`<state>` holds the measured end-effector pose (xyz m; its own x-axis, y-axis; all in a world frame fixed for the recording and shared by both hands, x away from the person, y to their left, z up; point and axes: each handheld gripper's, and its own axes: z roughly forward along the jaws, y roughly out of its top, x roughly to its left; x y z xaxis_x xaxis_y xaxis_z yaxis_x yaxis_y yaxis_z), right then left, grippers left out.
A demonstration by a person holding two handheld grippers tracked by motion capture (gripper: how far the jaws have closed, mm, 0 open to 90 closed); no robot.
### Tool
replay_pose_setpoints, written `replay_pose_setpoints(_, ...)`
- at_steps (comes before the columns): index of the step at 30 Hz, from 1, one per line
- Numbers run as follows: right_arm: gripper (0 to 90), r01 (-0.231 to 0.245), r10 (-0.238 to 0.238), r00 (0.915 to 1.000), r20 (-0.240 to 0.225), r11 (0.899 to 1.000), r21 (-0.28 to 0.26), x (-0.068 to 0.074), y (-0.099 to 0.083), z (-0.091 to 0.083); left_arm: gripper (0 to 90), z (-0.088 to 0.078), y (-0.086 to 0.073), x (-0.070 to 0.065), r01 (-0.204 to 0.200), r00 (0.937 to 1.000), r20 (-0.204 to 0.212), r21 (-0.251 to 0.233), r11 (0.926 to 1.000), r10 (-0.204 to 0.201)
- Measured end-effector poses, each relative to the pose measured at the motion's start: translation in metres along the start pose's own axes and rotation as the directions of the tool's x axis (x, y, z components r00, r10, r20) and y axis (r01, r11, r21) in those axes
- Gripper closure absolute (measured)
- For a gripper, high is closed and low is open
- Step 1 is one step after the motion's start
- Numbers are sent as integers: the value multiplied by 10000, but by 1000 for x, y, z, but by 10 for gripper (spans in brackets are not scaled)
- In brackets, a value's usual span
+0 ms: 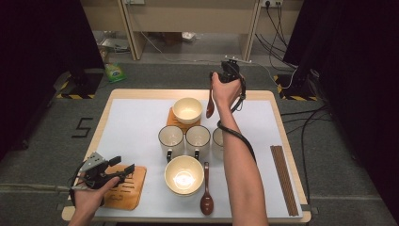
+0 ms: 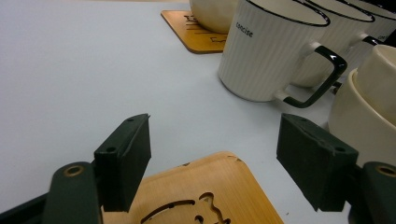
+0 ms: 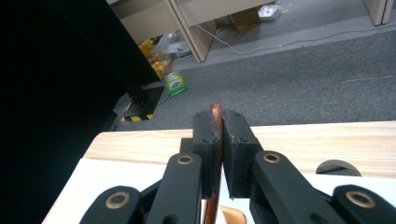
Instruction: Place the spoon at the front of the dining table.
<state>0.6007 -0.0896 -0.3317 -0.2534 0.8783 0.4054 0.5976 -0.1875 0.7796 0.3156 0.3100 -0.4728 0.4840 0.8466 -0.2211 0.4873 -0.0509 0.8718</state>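
Item: brown spoon (image 1: pixel 210 107), glossy reddish-brown wood, slim handle and oval bowl; hangs bowl-down above the far side of the surface (image 1: pixel 136 122), just beside the far cream bowl (image 1: pixel 187 110). Its handle is partly hidden by the hand; in the right gripper view its lower part is cut off at the frame edge. Right tongs (image 3: pixel 221 140): clenched on the spoon handle. Left tongs (image 2: pixel 212 161): released, jaws wide apart over a wooden coaster (image 2: pixel 205 196), near corner. One mug (image 1: pixel 217 139) half hidden behind the forearm.
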Motion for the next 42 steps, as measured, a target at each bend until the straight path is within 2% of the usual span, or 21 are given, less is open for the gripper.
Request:
replay_pose_setpoints(25, 844, -221, 222, 9995, 216, 9997, -61, -6, -2, 16, 254, 1, -1, 0, -46, 10000, 41, 58, 10000, 46)
replay_pose_setpoints(35, 843, -146, 159, 9992, 374, 9993, -340, -3, 2, 19, 254, 1, -1, 0, -23, 10000, 54, 28, 10000, 23)
replay_pose_setpoints(42, 843, -195, 208, 9989, 427, 9993, -317, -3, 1, 24, 254, 1, -1, 0, -42, 10000, 35, 68, 10000, 41)
